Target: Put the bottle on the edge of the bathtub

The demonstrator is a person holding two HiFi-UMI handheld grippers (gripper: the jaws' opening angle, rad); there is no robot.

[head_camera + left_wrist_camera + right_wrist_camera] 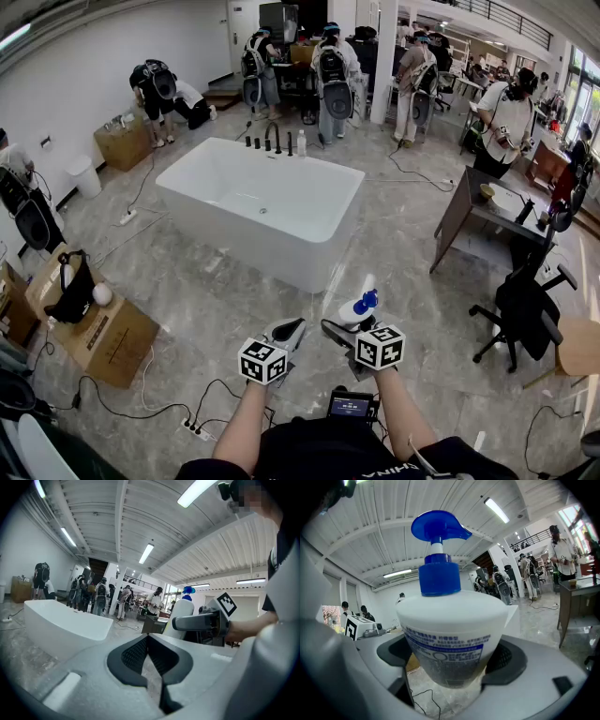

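Head view first: the right tongs [357,317] are out in front of the person, pinching the bottle [359,305], a white one with a blue pump on top. The left tongs [287,331] sit just beside them on the near side, carrying nothing. The bathtub [246,246] stands ahead of both tongs and well apart from them, with bare floor in between, so I judge this to be the carry, with the placing not yet begun.

Over to the left gripper view: the jaws are pressed together at their tips with nothing between them. The bottle shows off to the side of these tongs, upright in the other pair, and the tub's white rim is ahead.

Now the right gripper view: the dark pads press on the bottle's lower body from both sides, pump head [439,527] pointing up, the jaws spread wide around it.

To do this well, I'd keep the bottle upright on the way in, bring its base flat over the nearest rim, set it fully on the ledge, and only then let the jaws go.
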